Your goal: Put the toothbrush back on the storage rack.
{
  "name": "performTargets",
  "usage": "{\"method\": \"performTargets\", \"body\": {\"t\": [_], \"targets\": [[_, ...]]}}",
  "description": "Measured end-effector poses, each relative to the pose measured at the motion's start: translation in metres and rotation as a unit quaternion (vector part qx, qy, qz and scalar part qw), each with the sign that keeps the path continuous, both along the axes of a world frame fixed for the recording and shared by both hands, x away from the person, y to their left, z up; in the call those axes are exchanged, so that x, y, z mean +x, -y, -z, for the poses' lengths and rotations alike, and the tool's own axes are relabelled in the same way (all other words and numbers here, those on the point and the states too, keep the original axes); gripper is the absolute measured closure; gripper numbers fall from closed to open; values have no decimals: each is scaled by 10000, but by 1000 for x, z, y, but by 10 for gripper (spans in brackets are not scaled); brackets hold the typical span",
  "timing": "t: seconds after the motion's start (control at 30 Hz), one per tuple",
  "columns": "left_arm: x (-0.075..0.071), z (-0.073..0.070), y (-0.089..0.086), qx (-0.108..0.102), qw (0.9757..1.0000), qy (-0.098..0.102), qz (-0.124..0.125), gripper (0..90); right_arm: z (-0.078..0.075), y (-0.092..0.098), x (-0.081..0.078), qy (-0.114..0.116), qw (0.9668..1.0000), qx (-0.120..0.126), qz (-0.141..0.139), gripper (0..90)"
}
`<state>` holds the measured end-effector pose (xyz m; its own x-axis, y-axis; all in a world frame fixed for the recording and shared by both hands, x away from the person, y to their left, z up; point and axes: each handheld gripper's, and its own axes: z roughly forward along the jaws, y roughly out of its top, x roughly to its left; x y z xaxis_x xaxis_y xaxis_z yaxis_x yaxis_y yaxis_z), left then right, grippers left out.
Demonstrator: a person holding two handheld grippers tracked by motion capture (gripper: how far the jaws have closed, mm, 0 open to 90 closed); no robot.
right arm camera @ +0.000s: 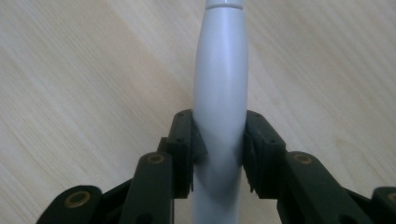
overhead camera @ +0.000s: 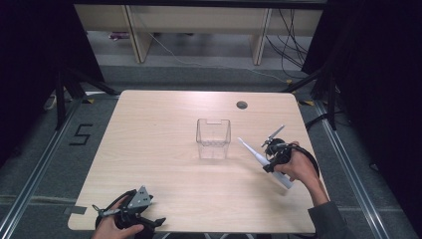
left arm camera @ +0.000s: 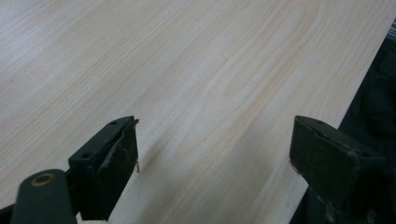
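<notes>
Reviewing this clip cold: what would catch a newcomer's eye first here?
Most striking is the white electric toothbrush clamped in the right gripper near the table's right edge, its brush head pointing toward the clear plastic container standing upright at the middle of the wooden table. The left gripper sits at the near left corner, jaws wide apart with nothing between them.
</notes>
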<state>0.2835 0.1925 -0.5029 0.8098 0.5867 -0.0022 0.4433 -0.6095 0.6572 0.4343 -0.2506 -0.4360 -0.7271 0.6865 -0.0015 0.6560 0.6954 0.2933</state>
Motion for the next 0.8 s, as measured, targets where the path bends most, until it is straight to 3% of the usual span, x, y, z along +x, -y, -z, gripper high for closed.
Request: {"method": "performTargets", "body": {"t": [0.23, 0.3, 0.4, 0.43, 0.47, 0.5, 0.53, 0.57, 0.63, 0.73, 0.77, 0.8], "targets": [[0, 0, 0, -3, 10000, 0, -16, 148, -10, 9, 0, 324, 9989, 312, 127, 667], [1, 0, 0, 31, 10000, -46, -11, 148, -15, 9, -2, 379, 9974, 468, 383, 667], [0, 0, 0, 2, 10000, 6, -15, 148, -19, 10, -1, 534, 9954, 674, 417, 667], [0, 0, 0, -14, 10000, -7, -26, 148, -20, 10, -1, 633, 9941, 675, 573, 667], [-1, 0, 0, -53, 10000, -35, -77, 148, -22, 11, 0, 691, 9921, 916, 506, 667], [-1, 0, 0, -53, 10000, -35, -77, 148, -22, 11, 0, 691, 9921, 916, 506, 667], [-1, 0, 0, -54, 10000, -29, -70, 148, -23, 13, 2, 936, 9886, 1068, 502, 667], [-1, 0, 0, -58, 10000, -24, -70, 148, -23, 13, 2, 936, 9886, 1068, 502, 667], [0, -1, 0, -52, 10000, 15, -47, 148, -23, 13, 5, 1184, 9832, 1304, 485, 667], [0, -1, 0, -44, 10000, 13, -50, 148, -24, 12, 7, 1224, 9817, 1359, 520, 667], [0, -1, 0, -43, 10000, 12, -50, 148, -24, 10, 9, 1304, 9781, 1520, 575, 667], [0, -1, -1, -41, 10000, 13, -48, 148, -24, 9, 9, 1296, 9786, 1493, 574, 666]]}}
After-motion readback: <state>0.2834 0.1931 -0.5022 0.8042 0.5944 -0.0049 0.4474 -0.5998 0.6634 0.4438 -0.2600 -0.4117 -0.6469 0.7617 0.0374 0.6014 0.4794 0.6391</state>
